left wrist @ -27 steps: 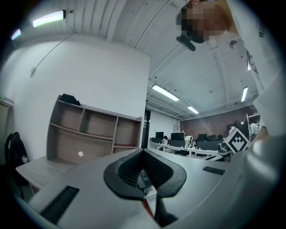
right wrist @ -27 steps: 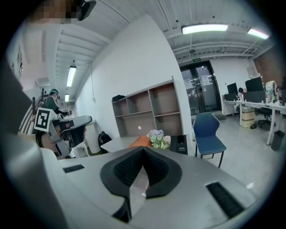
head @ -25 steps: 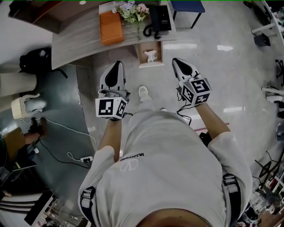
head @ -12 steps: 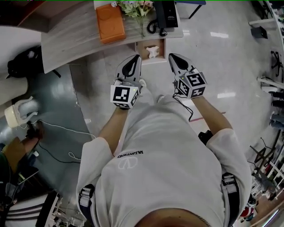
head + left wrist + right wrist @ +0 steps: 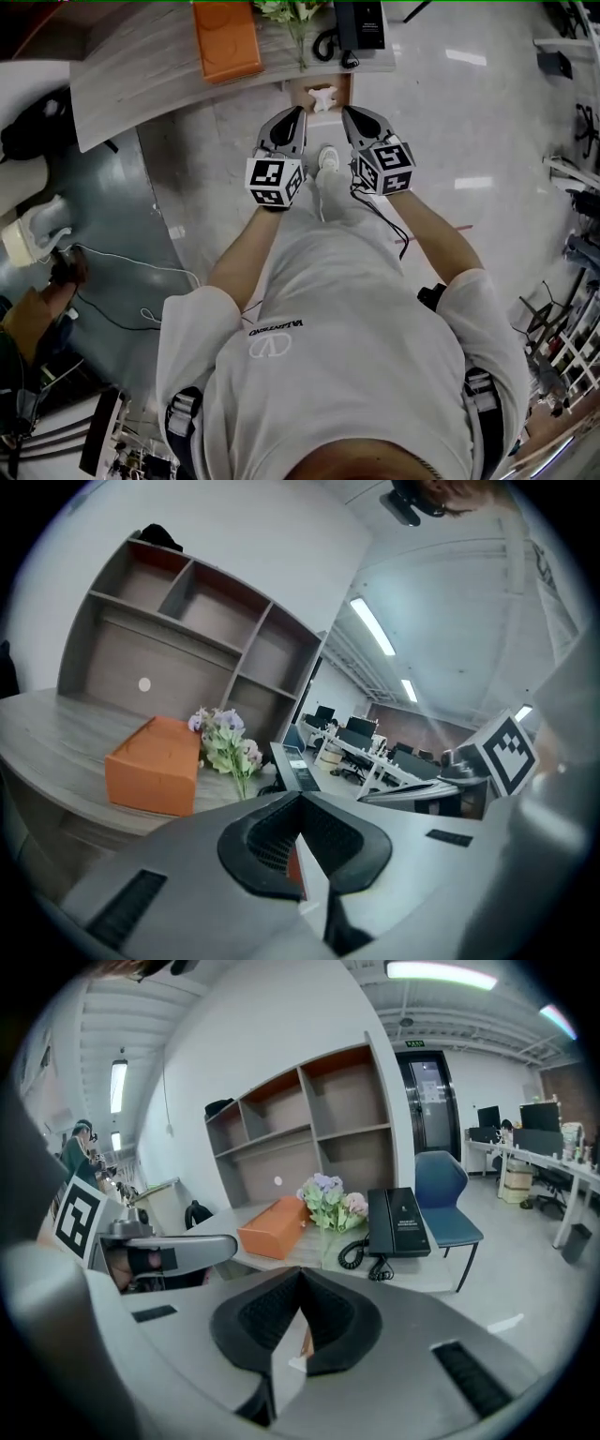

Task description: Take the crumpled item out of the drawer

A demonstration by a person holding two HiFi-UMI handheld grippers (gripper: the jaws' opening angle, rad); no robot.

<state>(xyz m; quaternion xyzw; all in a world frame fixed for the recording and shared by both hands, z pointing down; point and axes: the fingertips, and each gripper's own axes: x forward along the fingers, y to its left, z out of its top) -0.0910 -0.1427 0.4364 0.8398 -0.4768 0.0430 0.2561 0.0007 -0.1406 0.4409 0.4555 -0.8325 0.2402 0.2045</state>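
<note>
The white crumpled item (image 5: 322, 97) lies in the small open wooden drawer (image 5: 345, 91) under the front edge of the grey desk (image 5: 141, 84). In the head view my left gripper (image 5: 297, 112) points at the drawer's left side, its tip just short of the front. My right gripper (image 5: 345, 111) points at the drawer's right side, equally near. Both grippers are shut with nothing between their jaws. In the left gripper view (image 5: 300, 795) and the right gripper view (image 5: 300, 1271) the closed jaws hide the drawer and the item.
On the desk stand an orange box (image 5: 227, 39), a bunch of flowers (image 5: 291, 9) and a black telephone (image 5: 359, 23). A blue chair (image 5: 441, 1190) stands to the right of the desk, and an open shelf unit (image 5: 309, 1119) behind it. Cables (image 5: 122, 281) lie on the floor at left.
The person has stepped closer to the desk. Both grippers moved forward toward the drawer and closer together, staying shut.
</note>
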